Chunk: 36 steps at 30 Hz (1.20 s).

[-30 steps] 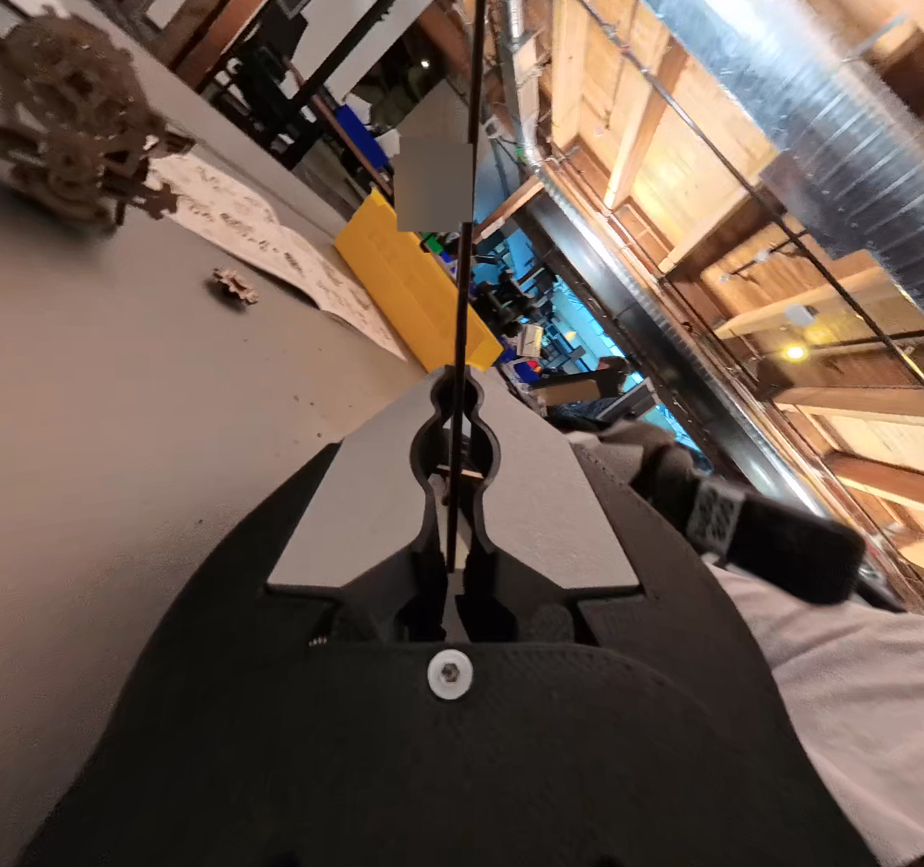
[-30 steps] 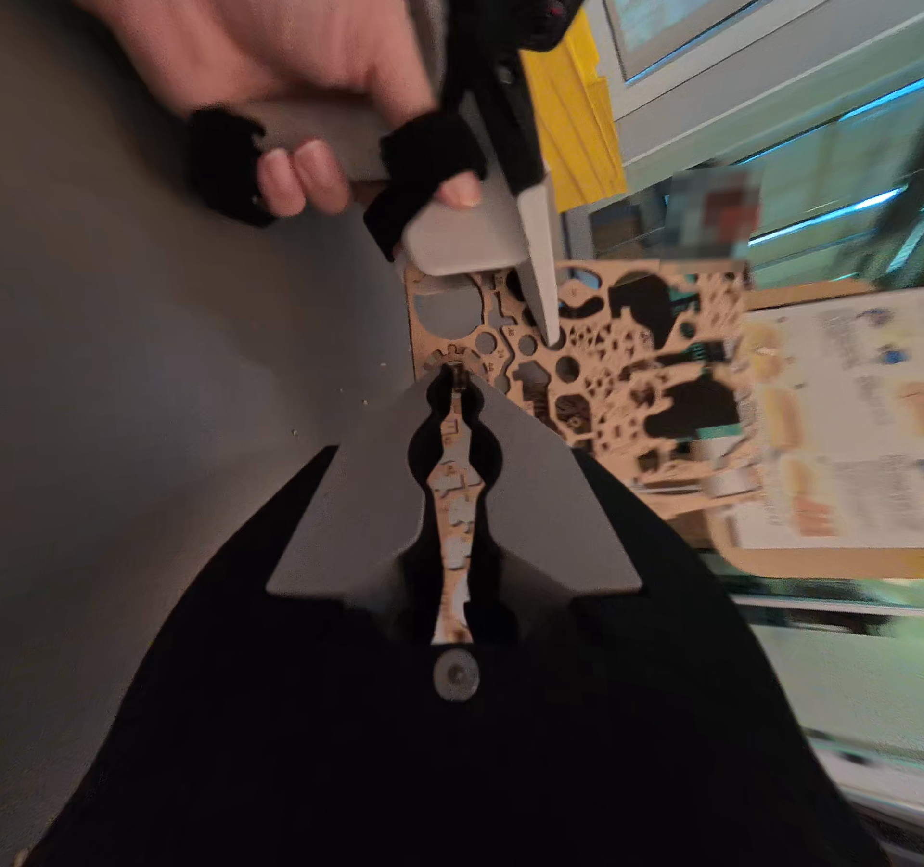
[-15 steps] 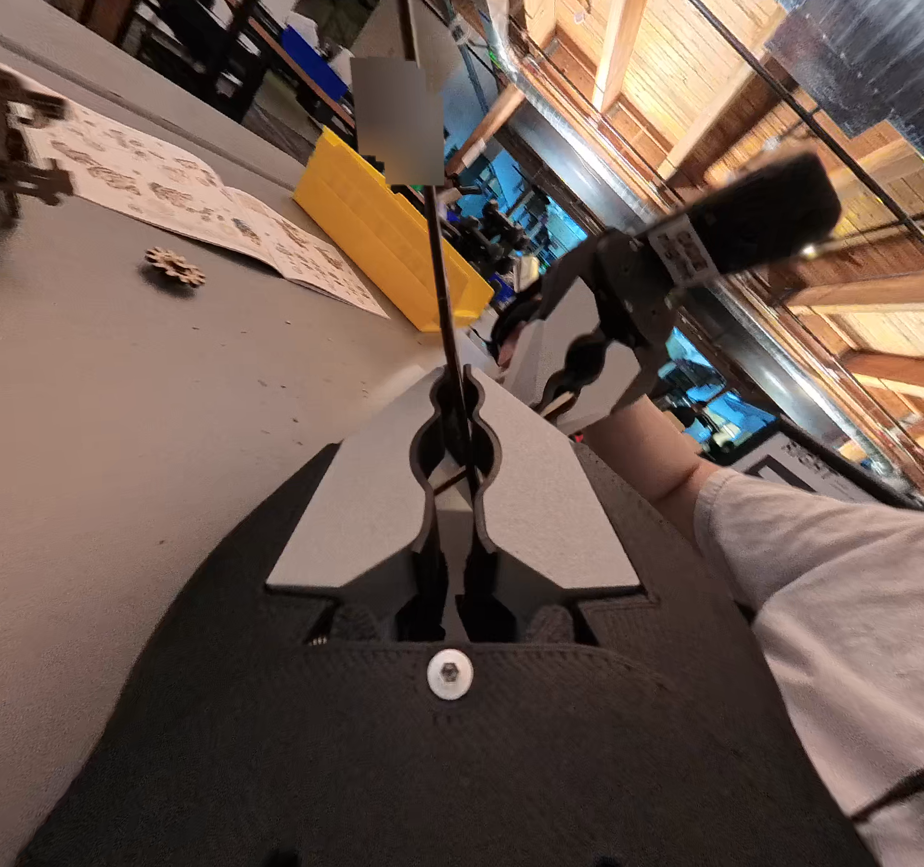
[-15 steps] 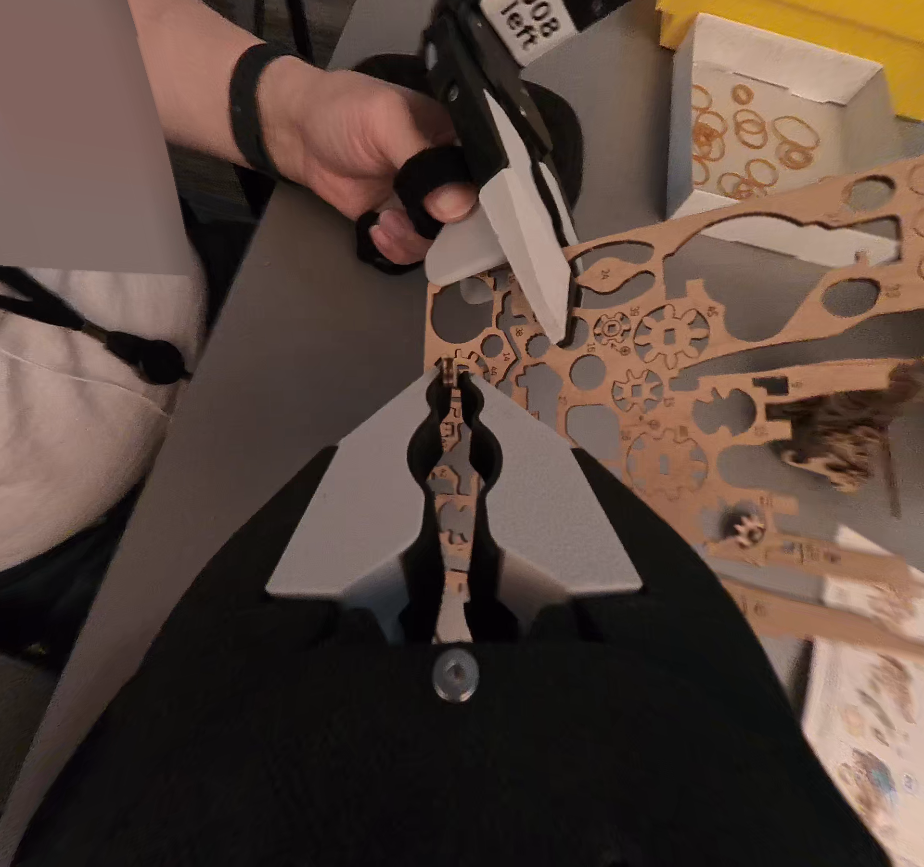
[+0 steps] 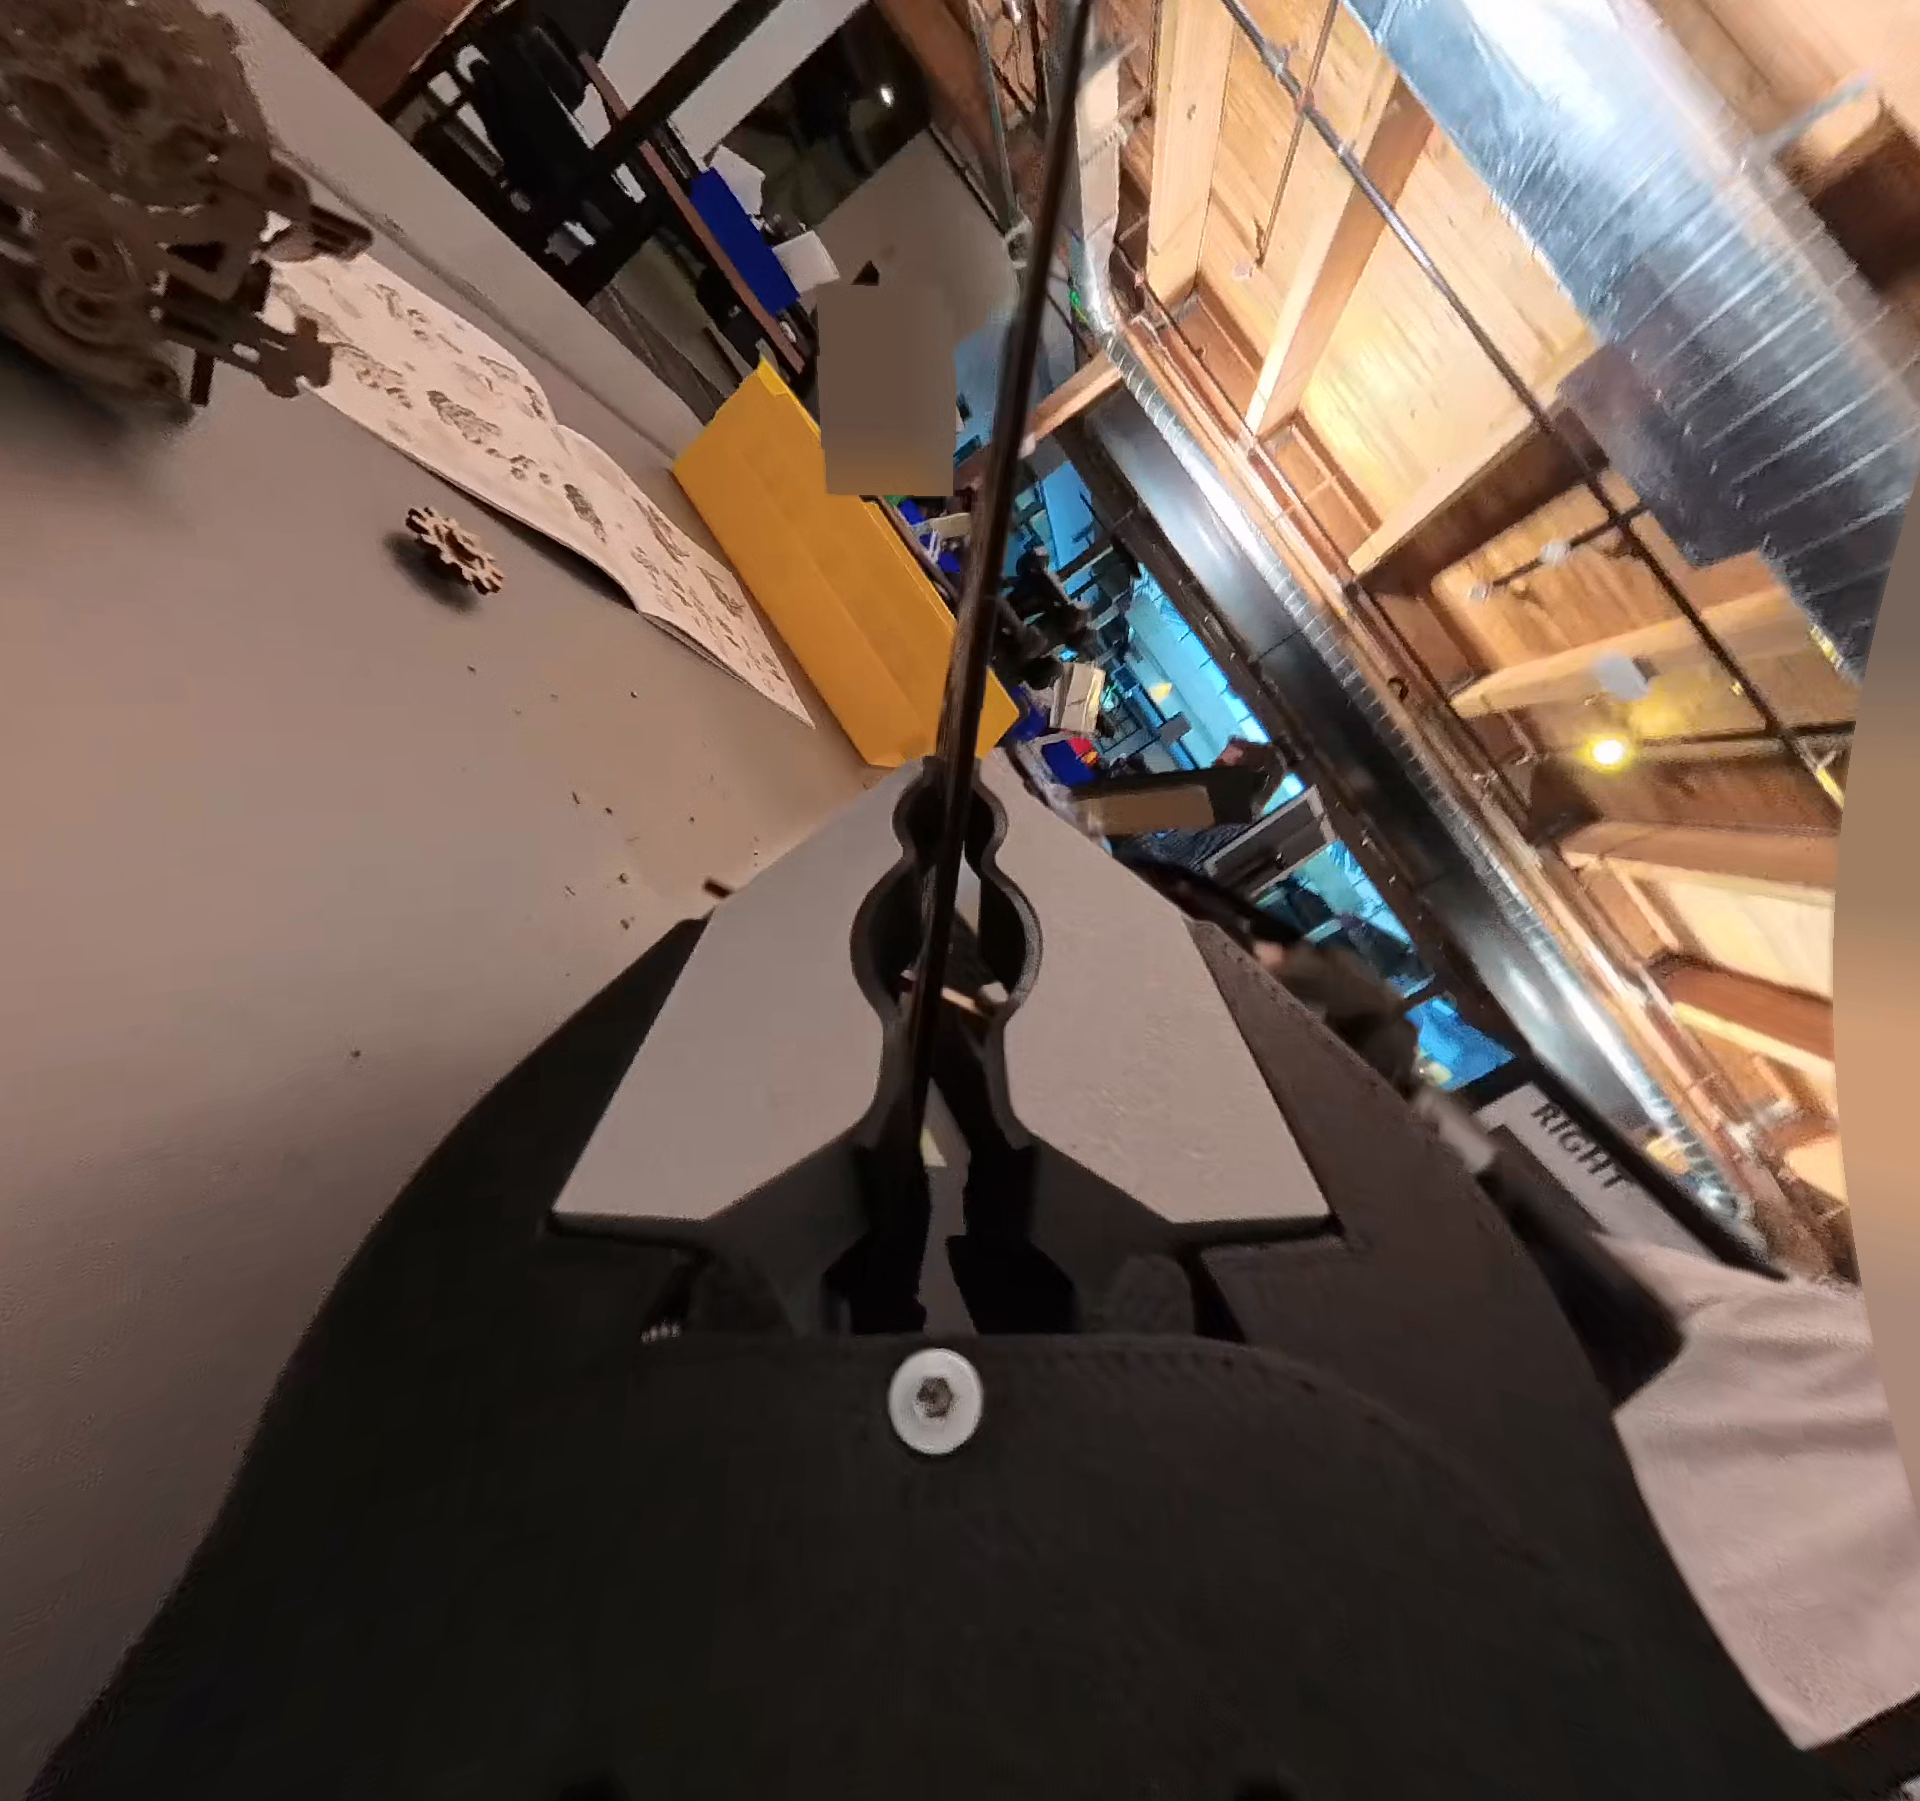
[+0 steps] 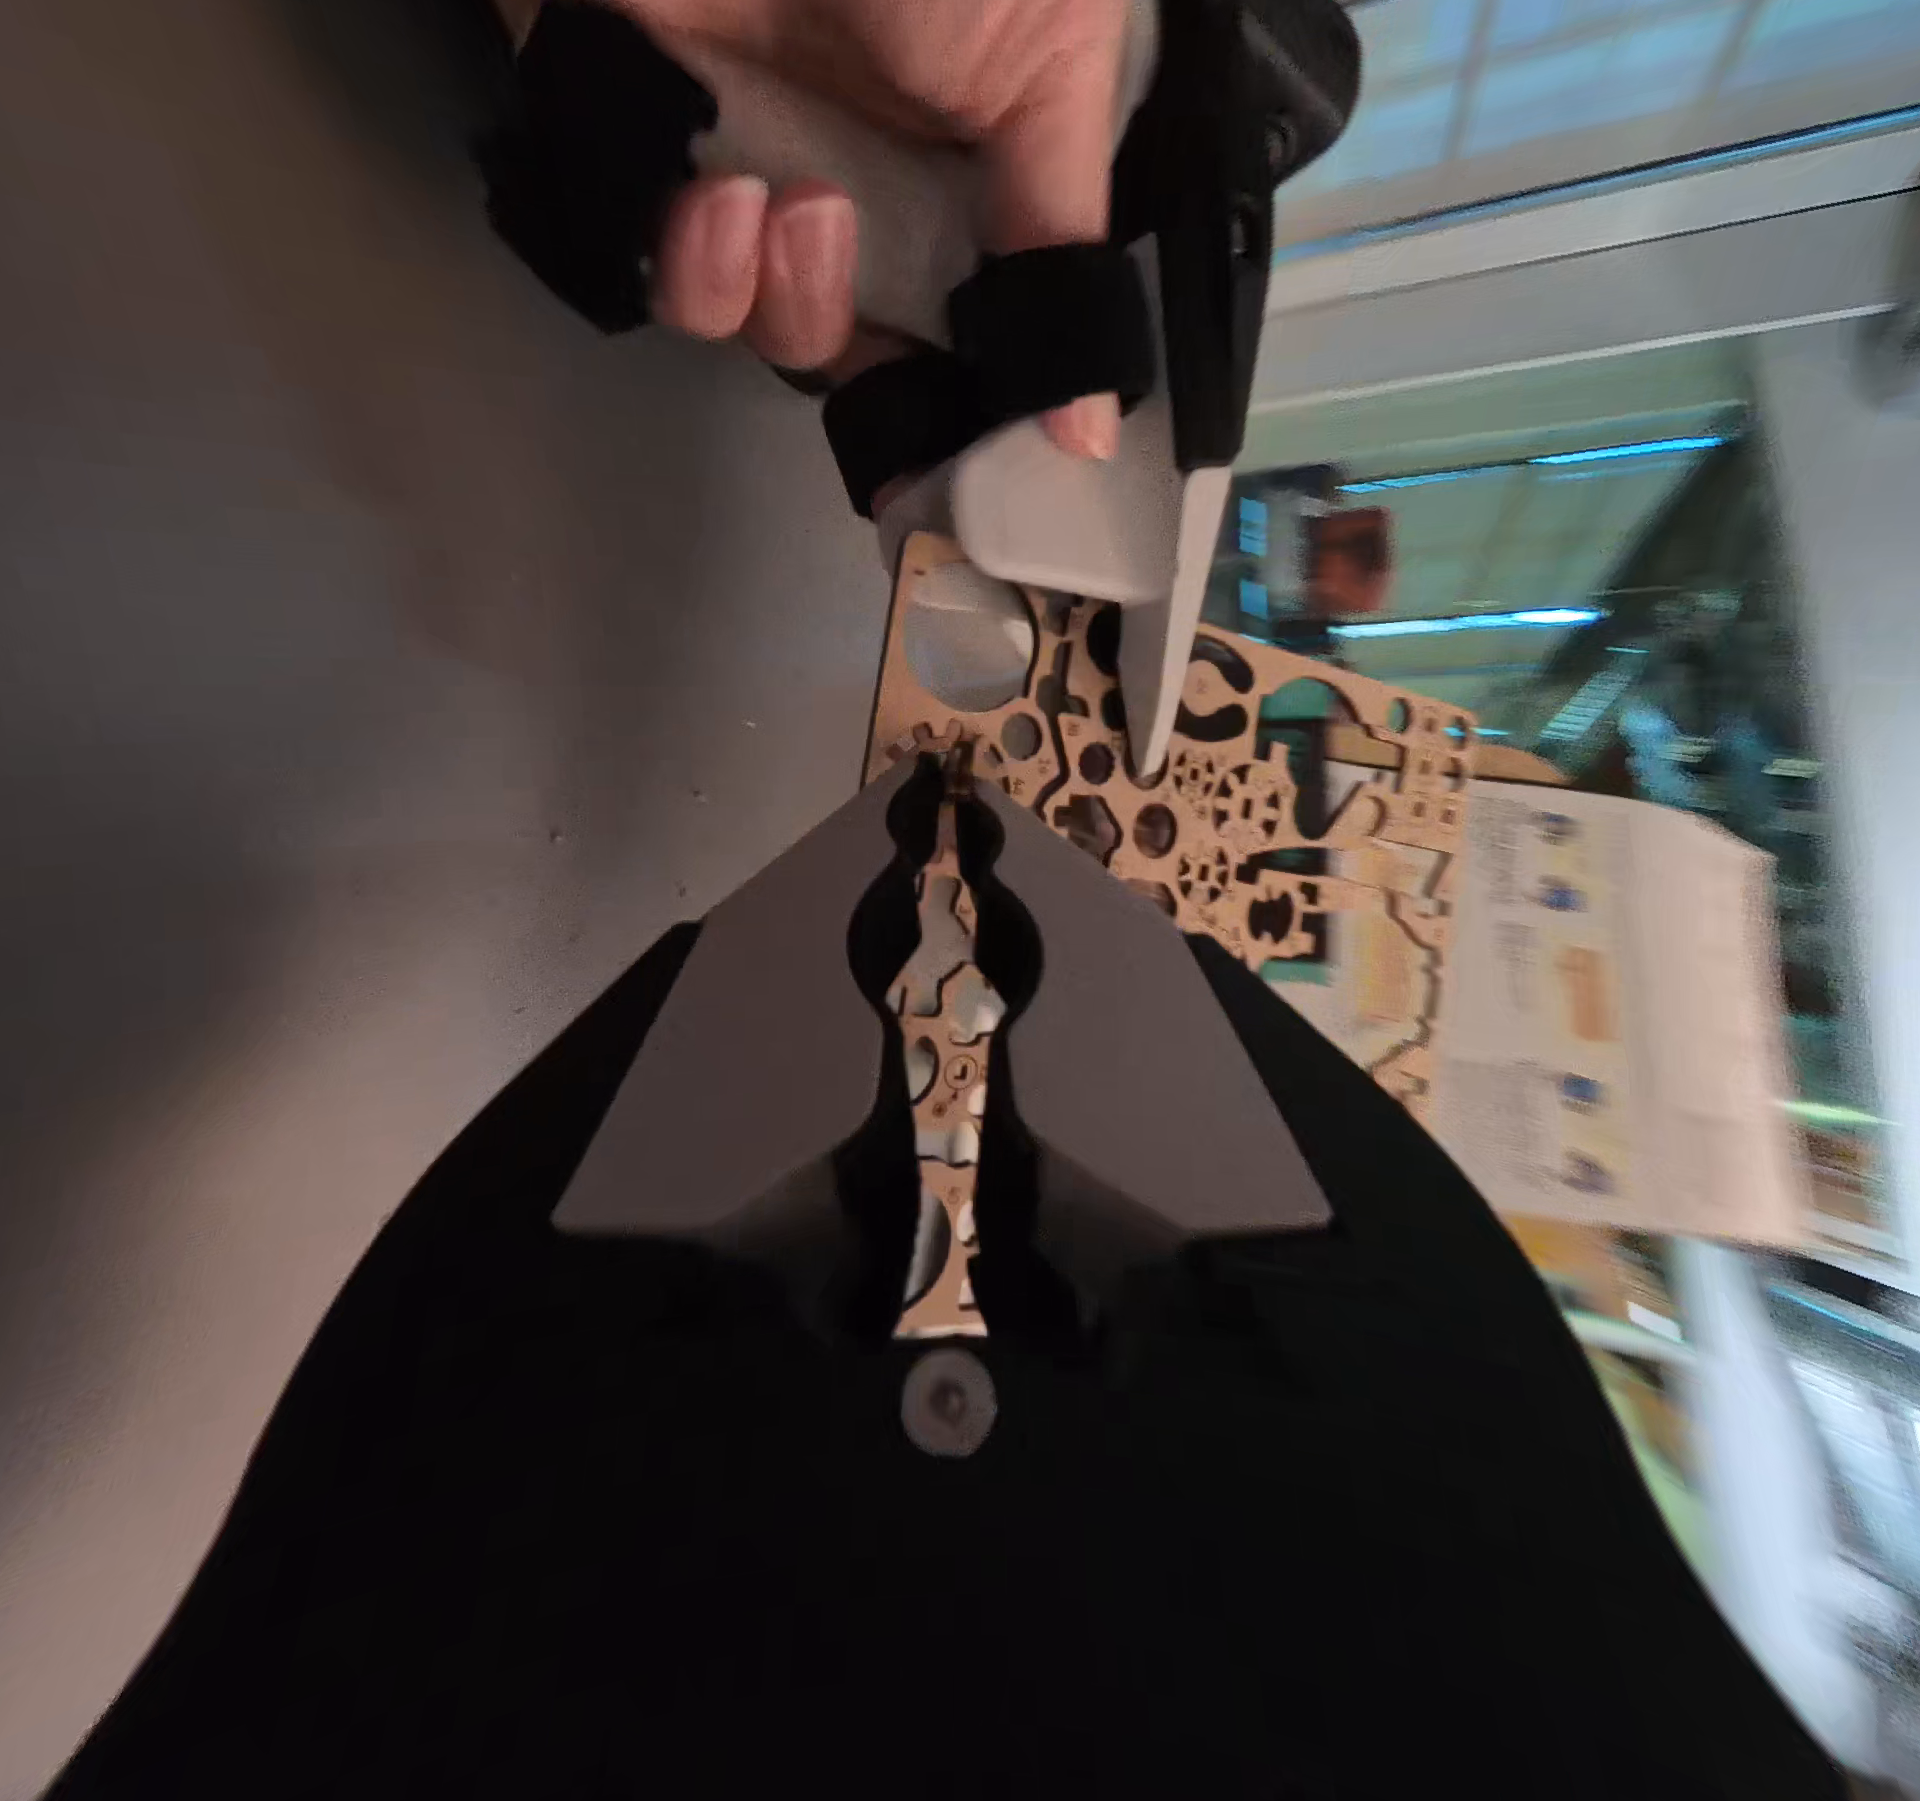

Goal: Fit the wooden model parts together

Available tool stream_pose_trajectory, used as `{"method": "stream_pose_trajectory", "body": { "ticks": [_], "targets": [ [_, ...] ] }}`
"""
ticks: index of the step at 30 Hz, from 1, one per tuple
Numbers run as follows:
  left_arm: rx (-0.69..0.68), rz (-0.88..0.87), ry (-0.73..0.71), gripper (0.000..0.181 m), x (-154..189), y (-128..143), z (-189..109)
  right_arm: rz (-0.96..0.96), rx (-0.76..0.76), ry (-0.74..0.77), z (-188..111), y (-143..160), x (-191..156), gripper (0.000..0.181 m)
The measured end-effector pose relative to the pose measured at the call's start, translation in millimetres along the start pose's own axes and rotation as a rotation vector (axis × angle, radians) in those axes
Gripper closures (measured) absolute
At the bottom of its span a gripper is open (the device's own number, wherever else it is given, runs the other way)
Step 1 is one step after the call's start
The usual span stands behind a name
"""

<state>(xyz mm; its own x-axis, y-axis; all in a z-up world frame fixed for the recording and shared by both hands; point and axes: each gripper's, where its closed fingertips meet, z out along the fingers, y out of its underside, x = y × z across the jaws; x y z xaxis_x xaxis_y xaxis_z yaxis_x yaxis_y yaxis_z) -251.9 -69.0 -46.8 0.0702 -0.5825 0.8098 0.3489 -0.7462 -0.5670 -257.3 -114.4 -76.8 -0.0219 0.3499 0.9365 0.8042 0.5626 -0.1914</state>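
Note:
A thin laser-cut wooden parts sheet (image 6: 1226, 816) with gear cut-outs is held up between both grippers. My left gripper (image 5: 948, 769) is shut on it; in the left wrist view the sheet (image 5: 1013, 380) shows edge-on as a dark line running upward. In the right wrist view that left gripper (image 6: 1148, 764) clamps the sheet from above, with a hand (image 6: 831, 89) on its handle. My right gripper (image 6: 948, 777) is shut on the sheet at a small gear near its corner. A dark assembled gear model (image 5: 104, 172) stands at the far left of the grey table (image 5: 260, 816).
A small loose wooden gear (image 5: 454, 551) lies on the table beside an open instruction booklet (image 5: 499, 442). A yellow bin (image 5: 831, 577) stands behind the booklet. A printed sheet (image 6: 1579, 1003) shows blurred behind the wooden sheet. Small wood crumbs dot the table. One gripper's finger ends stand about 5 cm off the other's. My left tips are roughly 20 cm from the dark assembled gear model (image 5: 104, 172).
Half a second ago both views tilted down toward the table and bin; now they have swung back up. Both grippers have kept their hold on the sheet throughout.

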Motion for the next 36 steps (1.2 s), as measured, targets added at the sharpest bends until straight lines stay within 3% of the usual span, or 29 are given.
{"method": "stream_pose_trajectory", "body": {
  "ticks": [6, 8, 11, 17, 21, 25, 32, 36],
  "targets": [
    [-0.08, 0.187, 0.1, 0.181, 27.6, 8.6, 3.0, 0.605, 0.227, -0.54, -17.7, -4.9, 13.8, 0.18],
    [-0.046, 0.142, 0.126, 0.181, 31.8, 2.9, 3.7, 0.717, 0.291, -0.597, -21.1, -3.7, 24.1, 0.18],
    [-0.002, 0.007, 0.157, 0.181, 27.7, -3.0, 3.6, 0.67, 0.295, -0.513, -17.6, -3.3, 27.8, 0.181],
    [-0.031, 0.139, -0.073, 0.181, -3.9, 6.7, 5.5, 0.132, -0.187, -0.442, 0.4, 9.6, -4.7, 0.181],
    [-0.026, 0.175, -0.111, 0.181, -4.2, 3.2, 5.4, 0.014, -0.298, -0.429, 9.1, 6.2, -6.8, 0.181],
    [-0.038, 0.278, -0.151, 0.181, 0.9, 5.5, 7.3, 0.053, -0.236, -0.418, 11.4, 3.8, -7.6, 0.181],
    [0.032, -0.002, 0.102, 0.181, 24.0, -5.9, 2.0, 0.511, 0.246, -0.303, -17.3, -9.2, 25.4, 0.18],
    [0.012, -0.022, 0.097, 0.181, 20.5, 1.7, 5.1, 0.675, 0.321, -0.317, -19.8, -1.5, 20.5, 0.181]
  ]
}}
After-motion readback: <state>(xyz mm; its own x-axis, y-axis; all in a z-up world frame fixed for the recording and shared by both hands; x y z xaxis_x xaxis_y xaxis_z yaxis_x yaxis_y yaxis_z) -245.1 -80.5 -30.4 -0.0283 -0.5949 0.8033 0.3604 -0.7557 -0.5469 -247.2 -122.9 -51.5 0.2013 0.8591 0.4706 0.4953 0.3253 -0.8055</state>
